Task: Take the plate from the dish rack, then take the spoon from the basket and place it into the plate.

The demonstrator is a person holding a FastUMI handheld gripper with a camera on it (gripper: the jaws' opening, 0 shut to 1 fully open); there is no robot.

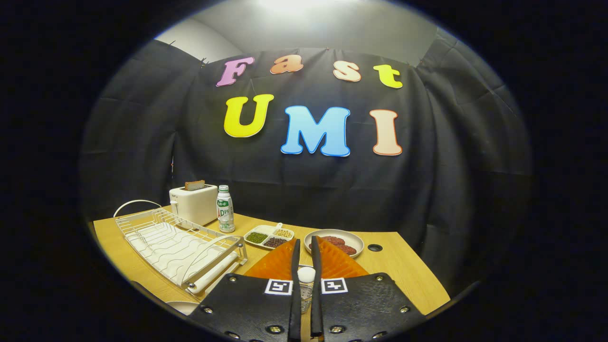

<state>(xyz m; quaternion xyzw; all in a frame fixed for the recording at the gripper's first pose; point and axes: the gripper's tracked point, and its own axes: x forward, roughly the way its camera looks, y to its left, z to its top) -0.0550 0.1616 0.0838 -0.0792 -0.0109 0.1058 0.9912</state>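
Nearly closed, the jaws of the gripper (pixel 306 247) leave only a narrow slit, and a white spoon (pixel 306 274) handle end sits in that slit; whether both fingers press it cannot be told. One wooden table (pixel 403 270) carries everything. One white wire dish rack (pixel 178 247) lies at ten o'clock of the fingers, with no plate standing in it. One orange basket (pixel 332 263) lies just beneath the fingers. One white toaster (pixel 194 203) stands beyond the rack, one bottle (pixel 225 209) beside it. One plate (pixel 334 241) holding reddish pieces sits at one o'clock, one divided dish (pixel 269 236) at eleven.
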